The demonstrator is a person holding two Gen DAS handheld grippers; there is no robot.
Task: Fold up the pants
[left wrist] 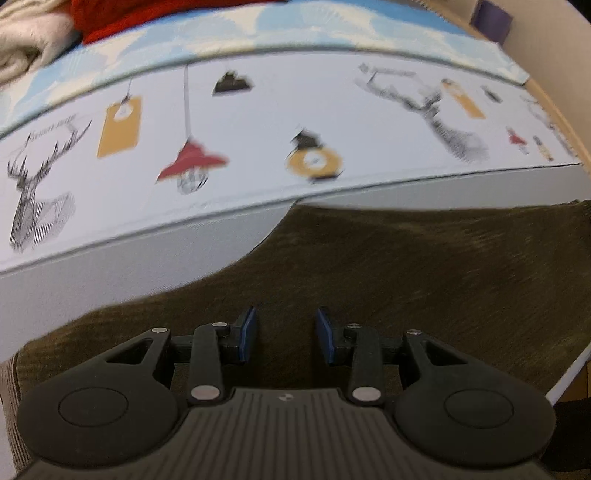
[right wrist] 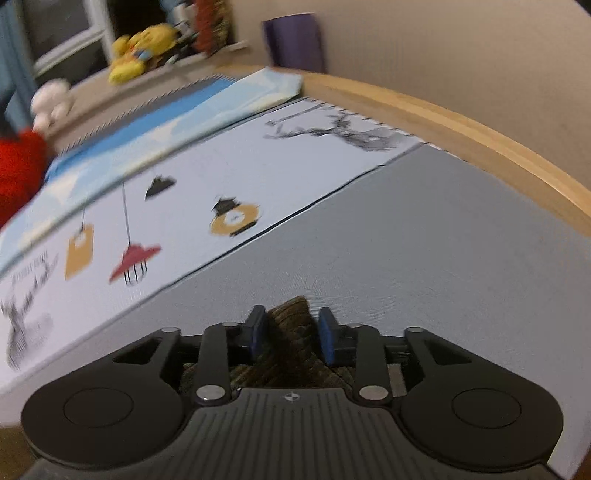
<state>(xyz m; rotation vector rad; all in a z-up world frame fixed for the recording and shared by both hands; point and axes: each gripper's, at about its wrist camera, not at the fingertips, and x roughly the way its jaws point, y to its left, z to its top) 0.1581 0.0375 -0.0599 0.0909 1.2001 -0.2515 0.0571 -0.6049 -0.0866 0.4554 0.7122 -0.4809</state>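
A: Starting at the left wrist view: upper left there's a red garment [left wrist: 122, 18] beside something cream, then the printed sheet [left wrist: 258, 122] with deer and lamps across the middle. The pants [left wrist: 424, 266], dark olive corduroy, fill the lower right and run under the left gripper [left wrist: 285, 334].

B: Holding them?

A: No. Its jaws stand partly open over the cloth, nothing between the pads.

B: And the right wrist view?

A: Sheet at left, grey surface [right wrist: 424, 240] to the right, wooden rail [right wrist: 480, 133] at upper right. The right gripper [right wrist: 291, 334] is partly open with a pants corner poking up between the jaws; the pads don't seem to press it.

B: Risk?

A: Probably that corner slipping out, so the fold lands crooked or bunches.
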